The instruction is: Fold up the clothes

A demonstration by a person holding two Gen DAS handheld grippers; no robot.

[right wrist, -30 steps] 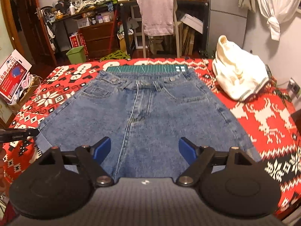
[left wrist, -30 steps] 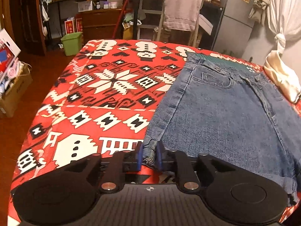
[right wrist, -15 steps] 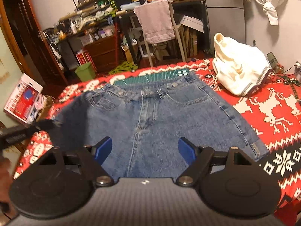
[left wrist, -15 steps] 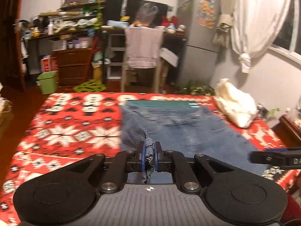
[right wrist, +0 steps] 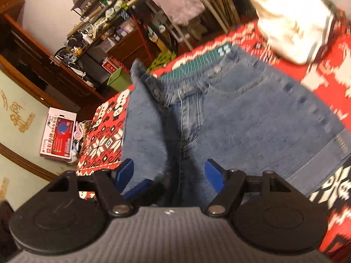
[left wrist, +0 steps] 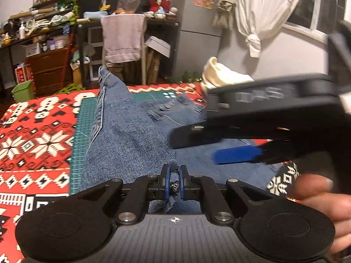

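Denim shorts (right wrist: 252,114) lie on a table under a red patterned cloth (left wrist: 37,135), over a green mat (left wrist: 81,131). The left gripper (left wrist: 174,183) is clamped tight on a frayed corner of the shorts, lifting their left half up and over the flat half. The right gripper (right wrist: 169,173) has its blue fingers (right wrist: 211,174) spread wide, holding nothing, poised above the middle seam of the shorts. A hand (left wrist: 324,199) shows beside the left gripper. A cream garment (right wrist: 291,19) sits at the table's far right corner.
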